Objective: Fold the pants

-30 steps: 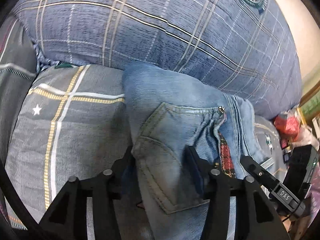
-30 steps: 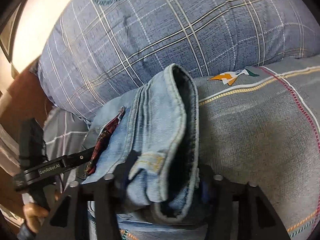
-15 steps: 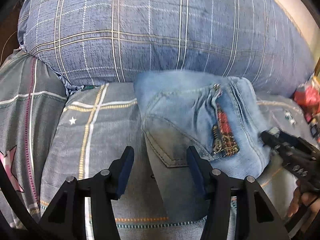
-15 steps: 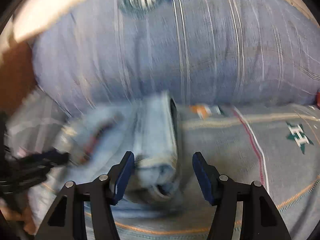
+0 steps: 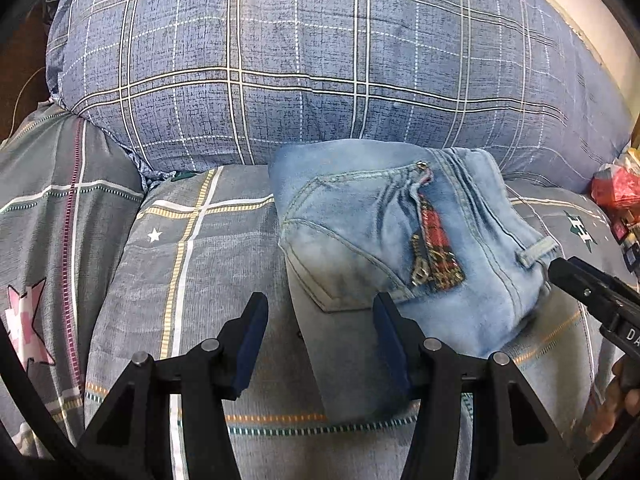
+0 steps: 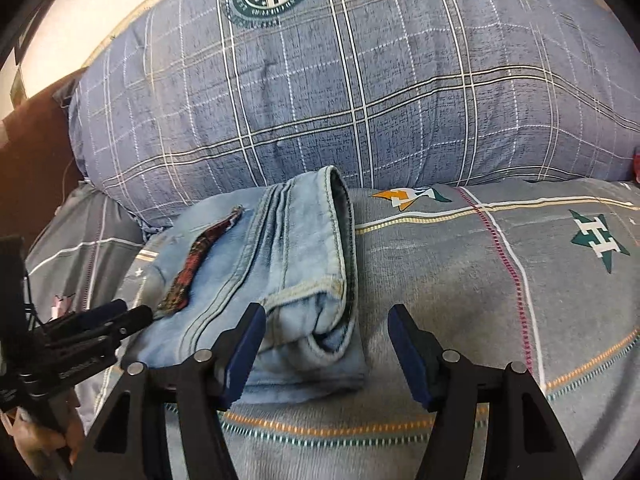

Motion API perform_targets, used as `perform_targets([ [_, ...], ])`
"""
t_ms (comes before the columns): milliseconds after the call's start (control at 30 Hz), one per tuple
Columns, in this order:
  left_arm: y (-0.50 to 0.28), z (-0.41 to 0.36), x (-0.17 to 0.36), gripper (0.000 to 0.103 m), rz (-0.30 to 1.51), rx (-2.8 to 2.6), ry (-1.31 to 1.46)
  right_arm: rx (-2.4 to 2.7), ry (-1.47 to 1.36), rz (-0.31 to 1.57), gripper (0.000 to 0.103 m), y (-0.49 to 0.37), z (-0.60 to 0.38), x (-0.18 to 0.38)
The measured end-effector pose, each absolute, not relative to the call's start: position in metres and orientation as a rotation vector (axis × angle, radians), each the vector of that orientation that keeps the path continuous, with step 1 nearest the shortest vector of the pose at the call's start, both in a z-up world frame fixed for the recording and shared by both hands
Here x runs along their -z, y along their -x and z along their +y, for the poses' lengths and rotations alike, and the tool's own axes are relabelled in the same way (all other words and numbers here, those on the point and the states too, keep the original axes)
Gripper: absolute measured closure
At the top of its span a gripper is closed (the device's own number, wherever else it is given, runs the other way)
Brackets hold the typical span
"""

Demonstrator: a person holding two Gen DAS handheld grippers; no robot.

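Light blue jeans (image 5: 384,240) lie folded into a compact bundle on the grey plaid bedspread (image 5: 208,264), against the blue plaid pillow (image 5: 320,72). A back pocket and a red plaid patch with a zipper face up. My left gripper (image 5: 320,328) is open and empty, just in front of the bundle's near left edge. In the right wrist view the jeans (image 6: 280,264) show the waistband fold at their right side. My right gripper (image 6: 326,344) is open and empty at the bundle's near right corner. Each gripper shows at the edge of the other's view.
The big blue plaid pillow (image 6: 360,100) rises right behind the jeans. The grey bedspread (image 6: 500,280) stretches to the right with star prints. Red packages and clutter (image 5: 616,188) lie at the far right edge. A brown headboard (image 6: 32,160) stands at the left.
Both grippers were shut on the jeans bundle a second ago. They opened, let it go and drew back toward me. The bundle now rests on the bedspread.
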State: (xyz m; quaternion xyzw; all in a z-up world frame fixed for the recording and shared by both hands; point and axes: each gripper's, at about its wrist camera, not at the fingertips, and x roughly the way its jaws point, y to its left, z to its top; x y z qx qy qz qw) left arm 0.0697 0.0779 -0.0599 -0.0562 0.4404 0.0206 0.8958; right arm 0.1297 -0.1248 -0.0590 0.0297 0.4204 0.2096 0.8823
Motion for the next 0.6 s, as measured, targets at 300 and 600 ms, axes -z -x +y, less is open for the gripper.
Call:
perform_targets([
  [300,-0.037,0.068,0.037,0.039,0.831,-0.046,0.099,-0.473,-0.045,0.854,0.026,-0.098,-0.139,0.040],
  [600,0.008,0.069,0.027,0.020,0.814,-0.132,0.061,-0.520,0.067,0.809,0.001,-0.052,-0.140,0.031],
])
